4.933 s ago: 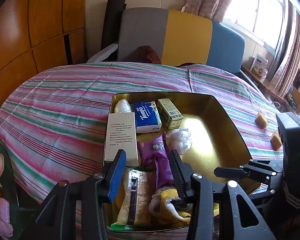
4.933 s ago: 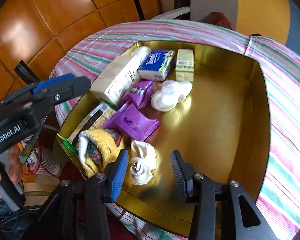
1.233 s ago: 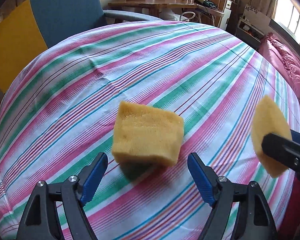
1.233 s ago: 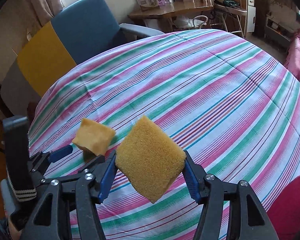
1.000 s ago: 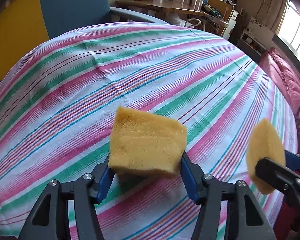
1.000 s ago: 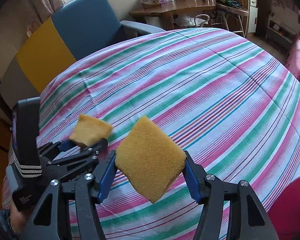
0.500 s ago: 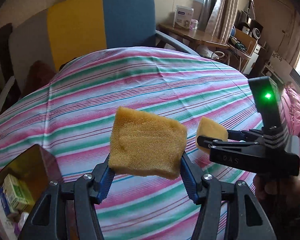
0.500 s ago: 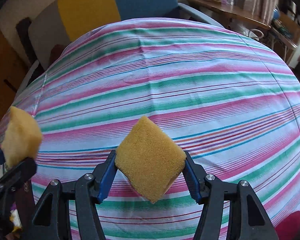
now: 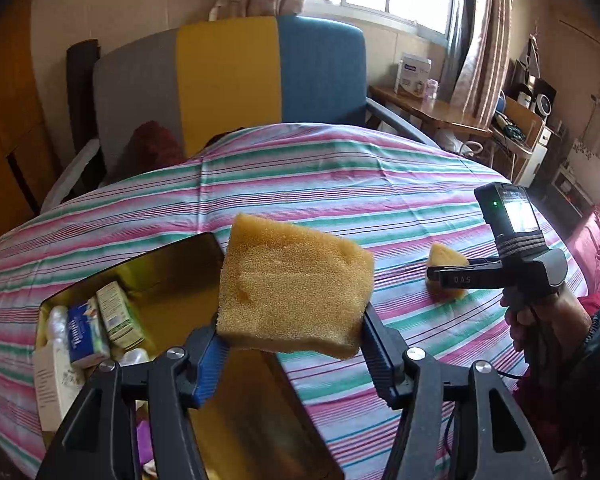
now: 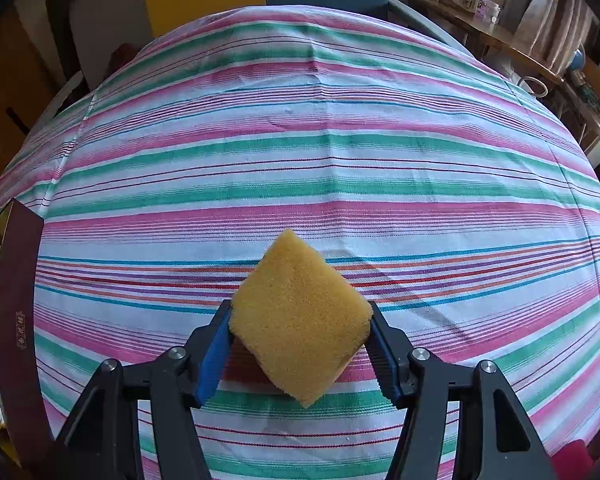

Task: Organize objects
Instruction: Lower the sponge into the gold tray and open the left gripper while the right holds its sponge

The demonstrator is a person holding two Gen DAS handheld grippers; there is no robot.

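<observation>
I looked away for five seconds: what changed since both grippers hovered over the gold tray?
Both went right to the cloth and each took a sponge: left gripper holds one sponge, right gripper the other sponge, both lifted and swinging back. Gold tray contents look unchanged.

Few markings are legible: at right of the left wrist view, the other gripper (image 9: 448, 278) bears pale characters resembling "OAS" along its black arm; print on the boxed goods in the tray (image 9: 172, 276) is unreadable.

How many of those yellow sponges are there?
2. One sponge is pinched in the left gripper by the gold tray; the other sponge is pinched in the right gripper above the striped cloth.
</observation>
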